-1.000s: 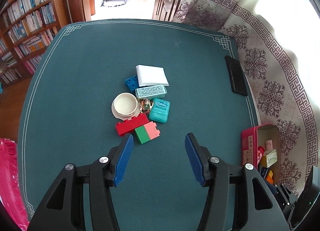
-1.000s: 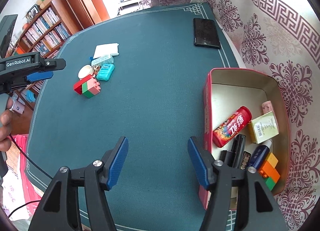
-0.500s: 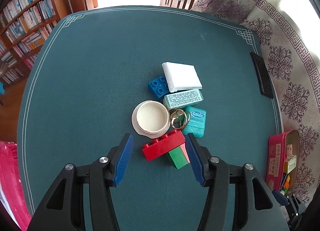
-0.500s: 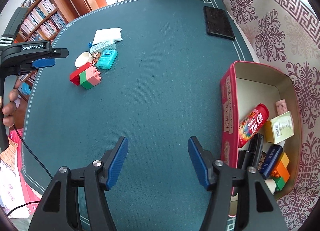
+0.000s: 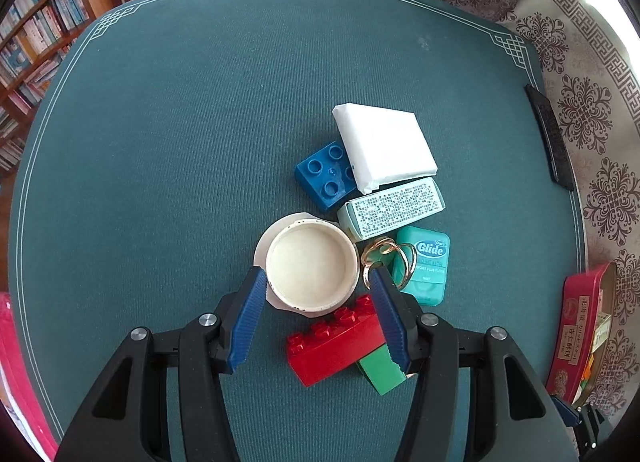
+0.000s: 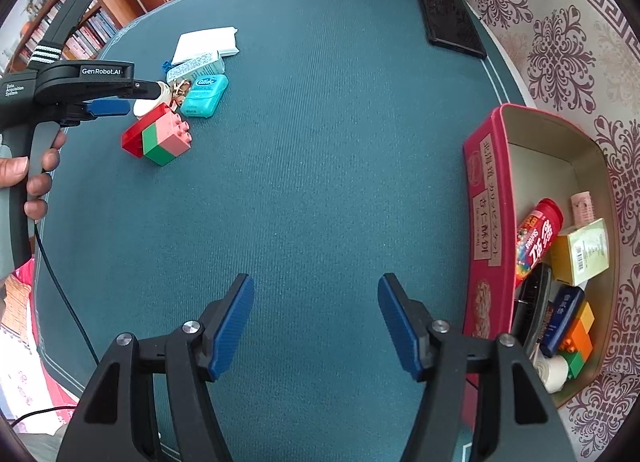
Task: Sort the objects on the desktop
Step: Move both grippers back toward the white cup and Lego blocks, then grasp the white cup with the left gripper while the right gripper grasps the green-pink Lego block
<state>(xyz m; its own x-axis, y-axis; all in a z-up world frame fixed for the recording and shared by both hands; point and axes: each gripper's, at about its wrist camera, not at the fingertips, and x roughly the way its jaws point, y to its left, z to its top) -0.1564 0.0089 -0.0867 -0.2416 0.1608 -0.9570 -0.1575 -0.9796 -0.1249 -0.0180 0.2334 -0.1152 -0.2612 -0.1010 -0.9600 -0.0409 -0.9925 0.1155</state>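
A pile of small objects lies mid-table: a cream round cup (image 5: 312, 268) on its lid, a red brick (image 5: 334, 346) joined to a green and pink brick (image 5: 380, 372), a blue brick (image 5: 326, 180), a white packet (image 5: 384, 148), a patterned box (image 5: 394, 208), a teal Glide floss box (image 5: 426, 268) and gold rings (image 5: 386, 258). My left gripper (image 5: 318, 318) is open, its fingers straddling the cup and the red brick. My right gripper (image 6: 314, 320) is open and empty over bare cloth, left of the red tin (image 6: 486, 214).
The red tin holds a red can (image 6: 538, 240), a yellow-green box (image 6: 584, 252) and several other items. A black phone (image 6: 450, 22) lies near the table's far right edge. A bookshelf (image 5: 28, 50) stands beyond the left edge.
My left gripper has moved forward and down over the pile, so the cup and red brick now sit between its open fingers. My right gripper has shifted slightly toward the tin.
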